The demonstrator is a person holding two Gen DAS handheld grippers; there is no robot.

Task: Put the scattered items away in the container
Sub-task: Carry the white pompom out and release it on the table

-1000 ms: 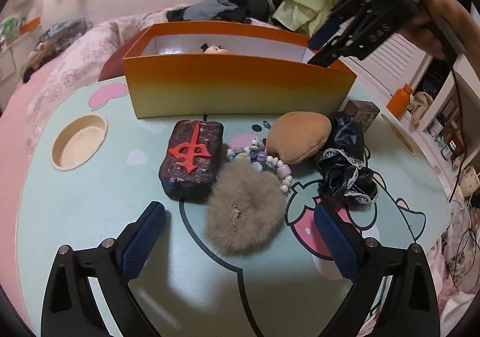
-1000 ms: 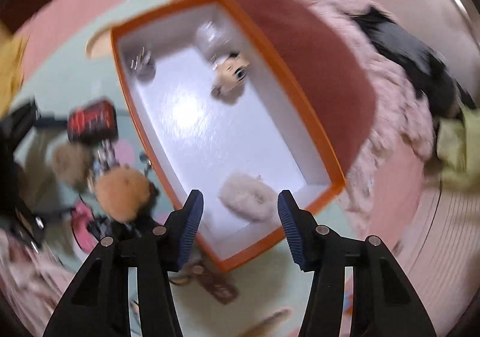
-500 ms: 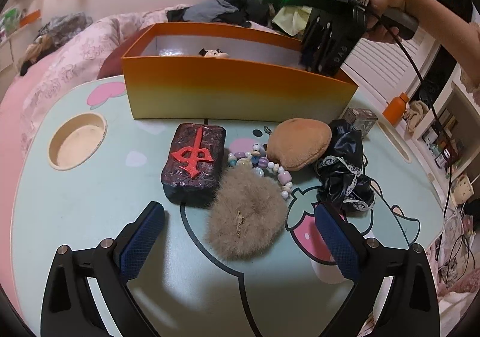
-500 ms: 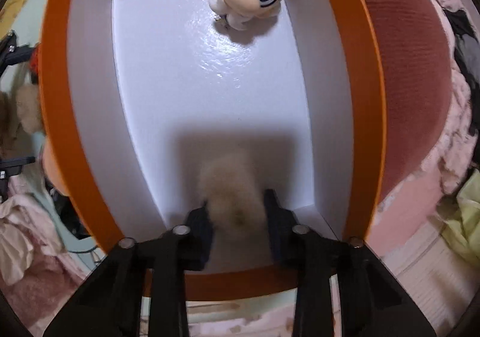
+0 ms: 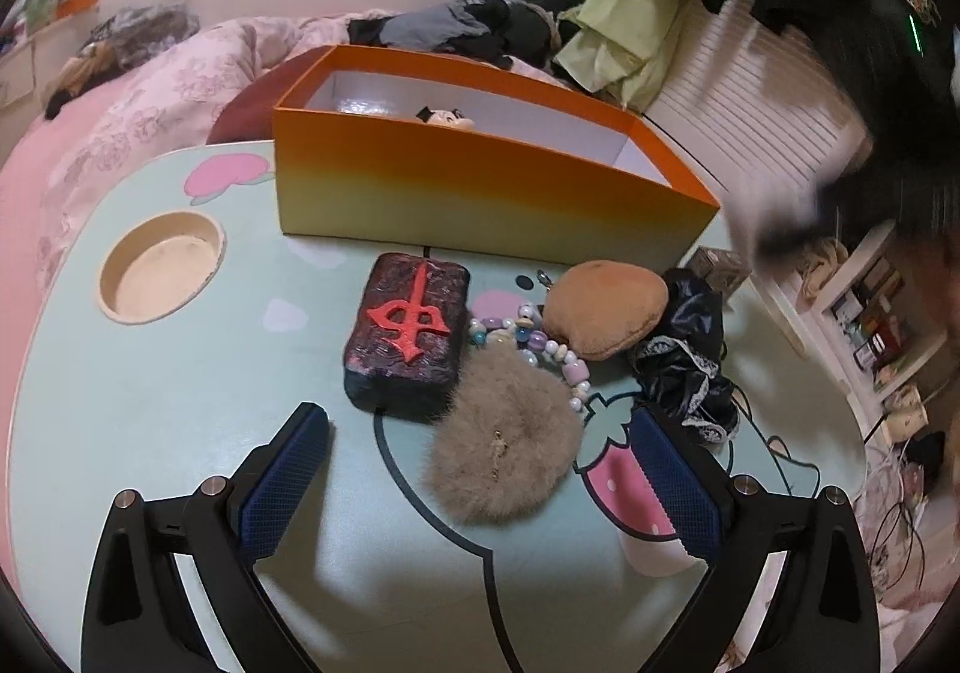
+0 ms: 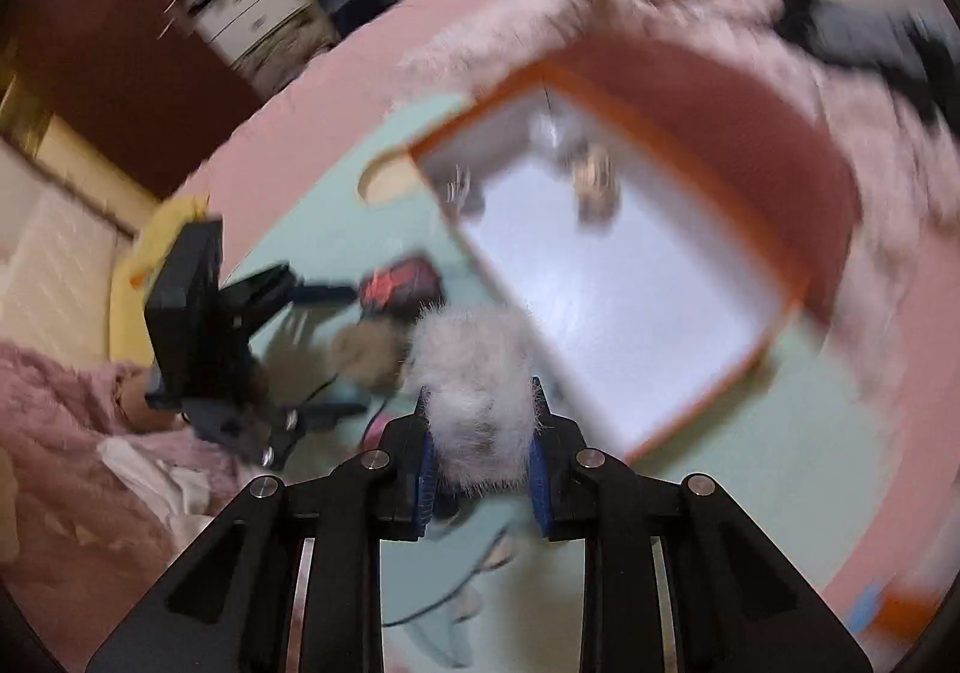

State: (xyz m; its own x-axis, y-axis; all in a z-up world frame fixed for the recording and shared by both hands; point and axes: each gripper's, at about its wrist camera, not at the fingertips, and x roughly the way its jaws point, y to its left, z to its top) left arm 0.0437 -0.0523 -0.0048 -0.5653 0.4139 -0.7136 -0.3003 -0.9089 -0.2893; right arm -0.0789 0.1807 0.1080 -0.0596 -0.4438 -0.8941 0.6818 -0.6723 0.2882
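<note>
We hold a white pompom [image 6: 477,403] pinched between the right gripper [image 6: 480,433] pads, its jaws having just closed on it, above the table [image 5: 150,403] near the corner of the orange box [image 5: 480,193]; this view is blurred. Our left gripper [image 5: 480,487] hovers with jaws wide and nothing between them, over a tan pompom [image 5: 504,451]. Beside that pompom lie a dark block [image 5: 408,337] with a red sign, a bead string [image 5: 540,343], a brown pouch [image 5: 606,307] and a black lace cloth [image 5: 690,361], all close together in front of the box. Inside the box sits a small doll [image 5: 444,117].
</note>
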